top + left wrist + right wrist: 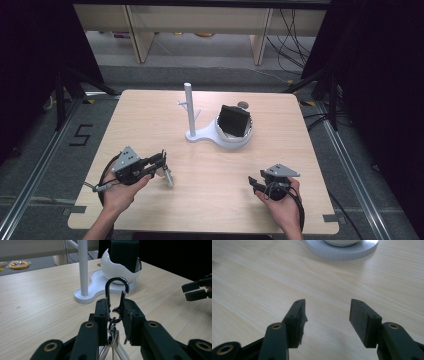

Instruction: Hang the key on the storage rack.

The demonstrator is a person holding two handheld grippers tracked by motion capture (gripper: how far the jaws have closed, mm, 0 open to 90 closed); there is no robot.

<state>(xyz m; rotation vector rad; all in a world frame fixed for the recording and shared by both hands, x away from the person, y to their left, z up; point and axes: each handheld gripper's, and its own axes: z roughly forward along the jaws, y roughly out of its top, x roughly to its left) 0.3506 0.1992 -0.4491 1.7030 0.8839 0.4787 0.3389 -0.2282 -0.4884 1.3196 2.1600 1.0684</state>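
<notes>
On pale wood table (150,125), grey floor around (cables, perhaps), left gripper (115,308) clamping carabiner (116,293), right gripper (327,312) agape.

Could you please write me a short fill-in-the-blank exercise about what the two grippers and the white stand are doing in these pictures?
1. The left gripper is shut on a metal ____.
2. The right gripper has its jaws ____ with nothing between them.
3. The white stand has an upright ____ rising from its base.
4. The black item sits in the stand's round white ____.

Missing words: carabiner clip; open; pole; cup.
</notes>
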